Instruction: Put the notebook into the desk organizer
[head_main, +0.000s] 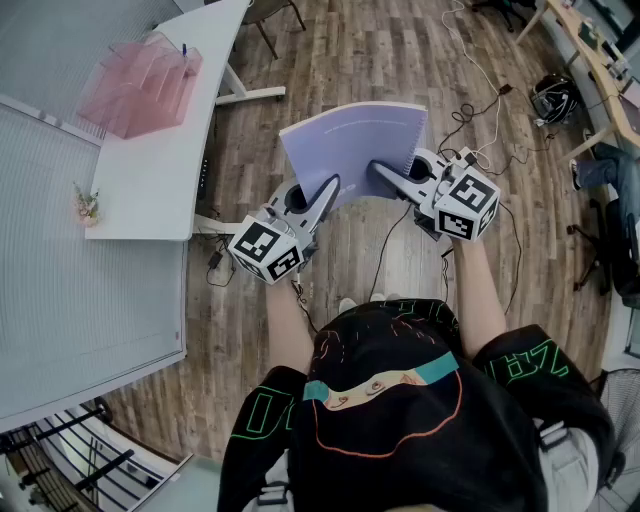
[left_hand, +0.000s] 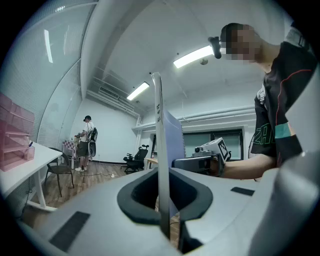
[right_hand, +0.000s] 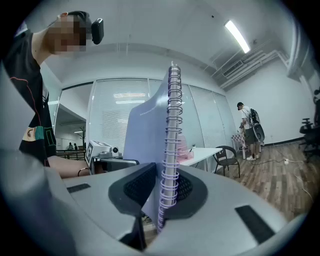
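We hold the pale lavender notebook (head_main: 352, 145) up in the air over the wooden floor (head_main: 380, 40), in front of our body and between the two tools, with its cover tilted toward the head camera. The left gripper (head_main: 326, 192) has its jaws drawn narrow on the notebook's plain edge; in the left gripper view the thin cover rises upright from between the dark pads (left_hand: 142, 212), which press on it from both sides. The right gripper (head_main: 384, 172) pinches the opposite side, and in the right gripper view the spiral binding (right_hand: 171, 145) stands upright in the gap, with the jaws closed in against it. So both tongs grip the notebook and neither is empty. The pink, see-through desk organizer (head_main: 140, 85) stands well apart from it, up at the far left on the white table (head_main: 160, 175), near that table's far end. A small sprig of flowers (head_main: 87, 205) sits at the table's left edge. Cables (head_main: 480, 95) trail across the floor beyond the notebook. In the left gripper view another person (left_hand: 86, 142) stands far back in the room beside a chair (left_hand: 60, 170).
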